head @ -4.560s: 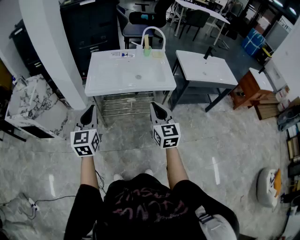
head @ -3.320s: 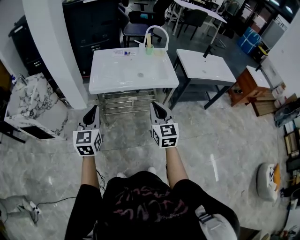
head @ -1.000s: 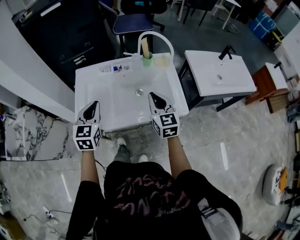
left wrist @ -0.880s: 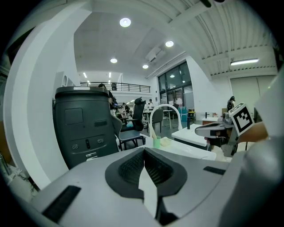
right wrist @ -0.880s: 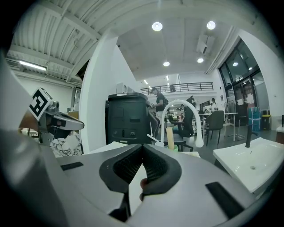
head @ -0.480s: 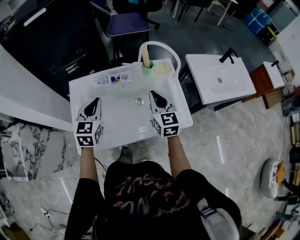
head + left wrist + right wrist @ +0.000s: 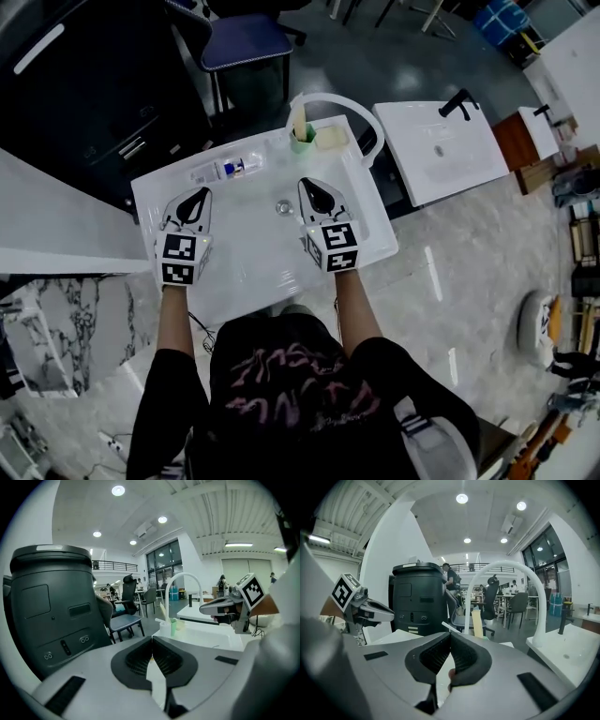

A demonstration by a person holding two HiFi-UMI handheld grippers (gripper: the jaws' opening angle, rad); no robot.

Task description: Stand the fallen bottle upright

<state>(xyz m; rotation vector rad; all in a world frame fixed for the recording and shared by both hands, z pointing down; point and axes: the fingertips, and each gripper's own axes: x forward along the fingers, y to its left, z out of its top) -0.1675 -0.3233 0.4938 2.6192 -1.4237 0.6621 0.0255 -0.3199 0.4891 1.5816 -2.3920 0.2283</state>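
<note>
Bottle (image 7: 228,169): lies on its side on the back ledge of the sink (image 7: 262,267), left of the cup (image 7: 302,142) and the faucet (image 7: 354,111).
Long axis: runs along the ledge, left to right across the head view. The blue-labelled part is toward the cup. The cap is probably at that end too, though the bottle is too small there to be sure.
Bearing from left gripper (image 7: 197,195): just beyond its tips and a little to the right. It is near but not touching.
Bearing from right gripper (image 7: 317,190): well to the left and farther back. This gripper hangs over the basin beside the drain (image 7: 282,207).
Nearer hand: the left.
Jaws: both pairs are closed together with nothing between them.
Coming move, as judged: the left jaws must part first, then straddle the bottle across its short axis, so that it can be swung upright.
</note>
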